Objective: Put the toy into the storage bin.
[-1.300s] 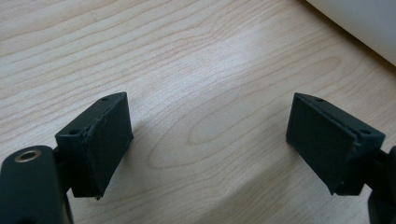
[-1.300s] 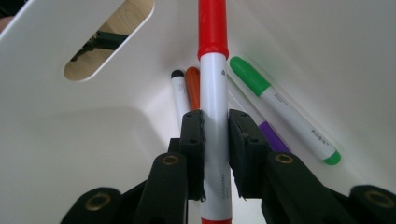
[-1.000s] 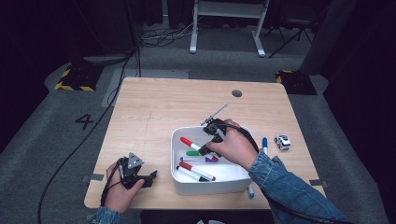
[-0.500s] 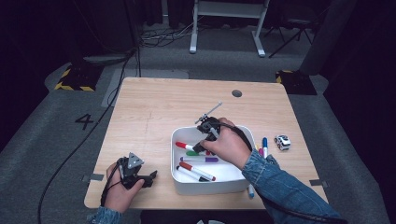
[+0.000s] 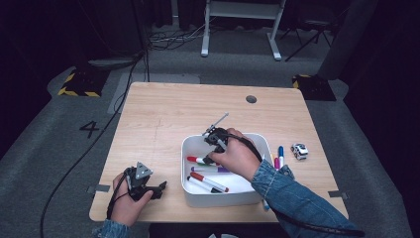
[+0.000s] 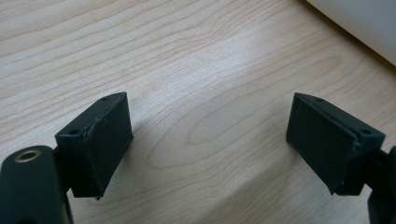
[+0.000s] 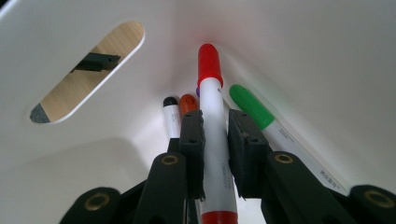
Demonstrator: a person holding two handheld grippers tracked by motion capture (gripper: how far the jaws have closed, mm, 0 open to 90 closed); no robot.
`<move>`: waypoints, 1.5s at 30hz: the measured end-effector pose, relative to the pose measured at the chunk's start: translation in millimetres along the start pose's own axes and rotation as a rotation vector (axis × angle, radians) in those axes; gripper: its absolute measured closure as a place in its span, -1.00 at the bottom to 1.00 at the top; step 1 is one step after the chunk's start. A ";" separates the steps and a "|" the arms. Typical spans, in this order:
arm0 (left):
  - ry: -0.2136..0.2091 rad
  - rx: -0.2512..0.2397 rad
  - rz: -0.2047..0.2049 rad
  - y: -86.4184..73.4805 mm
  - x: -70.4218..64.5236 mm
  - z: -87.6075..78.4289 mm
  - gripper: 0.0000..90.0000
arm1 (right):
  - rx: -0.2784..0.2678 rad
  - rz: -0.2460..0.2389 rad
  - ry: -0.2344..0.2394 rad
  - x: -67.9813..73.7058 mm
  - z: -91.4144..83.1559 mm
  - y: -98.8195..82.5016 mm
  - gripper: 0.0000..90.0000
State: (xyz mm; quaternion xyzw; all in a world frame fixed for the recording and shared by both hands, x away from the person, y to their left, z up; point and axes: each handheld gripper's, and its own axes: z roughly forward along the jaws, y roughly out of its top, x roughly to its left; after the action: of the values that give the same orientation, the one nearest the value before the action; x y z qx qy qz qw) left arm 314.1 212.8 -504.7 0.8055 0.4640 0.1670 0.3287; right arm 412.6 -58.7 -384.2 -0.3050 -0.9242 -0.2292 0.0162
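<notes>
White bin holding markers, right hand-held gripper pinching red-capped marker

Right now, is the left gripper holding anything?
No, the left gripper stands open over bare table, nothing between its jaws.

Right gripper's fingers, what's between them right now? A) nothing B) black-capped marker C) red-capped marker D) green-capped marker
C: in the right gripper view the right gripper has its fingers pressed on both sides of the red-capped marker, inside the white bin; the green-capped marker lies beside it, untouched.
</notes>
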 end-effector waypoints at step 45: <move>0.000 0.000 0.000 0.0 -0.1 0.0 -0.68 | -0.206 -0.013 -0.079 -15.6 -74.9 -51.4 0.24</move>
State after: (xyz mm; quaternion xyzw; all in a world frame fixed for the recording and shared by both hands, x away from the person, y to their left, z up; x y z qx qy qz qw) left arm 314.1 212.8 -504.7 0.8055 0.4638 0.1670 0.3288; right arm 387.7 -136.2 -341.2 -0.3079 -0.8976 -0.3110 -0.0530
